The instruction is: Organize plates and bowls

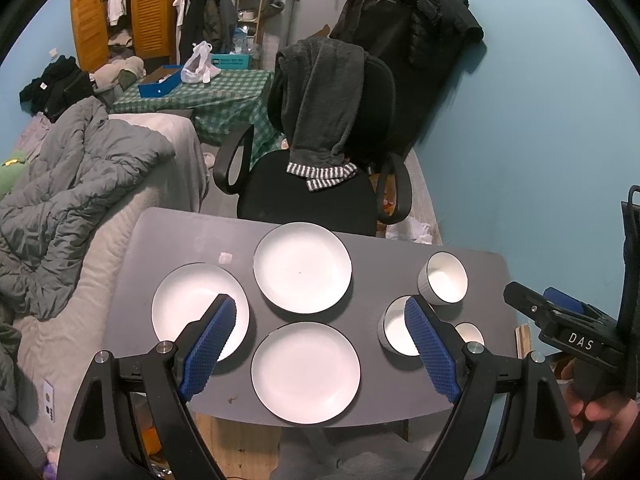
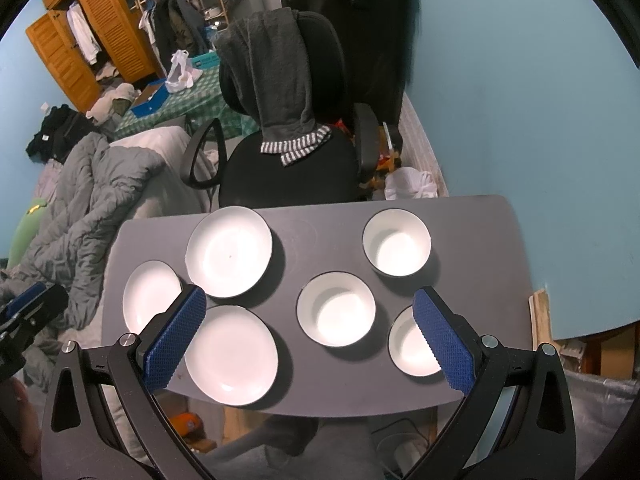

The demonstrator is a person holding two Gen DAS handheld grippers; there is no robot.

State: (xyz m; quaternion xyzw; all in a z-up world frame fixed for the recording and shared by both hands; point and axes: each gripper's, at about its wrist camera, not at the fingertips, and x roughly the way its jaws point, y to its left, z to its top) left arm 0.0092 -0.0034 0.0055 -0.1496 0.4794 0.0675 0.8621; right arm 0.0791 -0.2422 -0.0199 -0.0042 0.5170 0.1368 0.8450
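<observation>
Three white plates lie on the grey table (image 1: 176, 236): a left plate (image 1: 188, 304), a far plate (image 1: 303, 267) and a near plate (image 1: 306, 372). Three white bowls stand on the right: a far bowl (image 1: 444, 278), a middle bowl (image 1: 394, 326) and a small near bowl (image 1: 471, 333). My left gripper (image 1: 320, 322) is open and empty above the near plate. My right gripper (image 2: 310, 312) is open and empty above the middle bowl (image 2: 336, 309), with the far bowl (image 2: 397, 242), near bowl (image 2: 410, 346) and the plates (image 2: 230, 251) (image 2: 232, 356) (image 2: 150, 294) around it.
A black office chair (image 1: 316, 184) draped with a dark towel stands just behind the table. A bed with a grey duvet (image 1: 72, 184) lies to the left. The blue wall (image 1: 540, 140) is on the right. The right gripper's body (image 1: 568, 328) shows at the right edge.
</observation>
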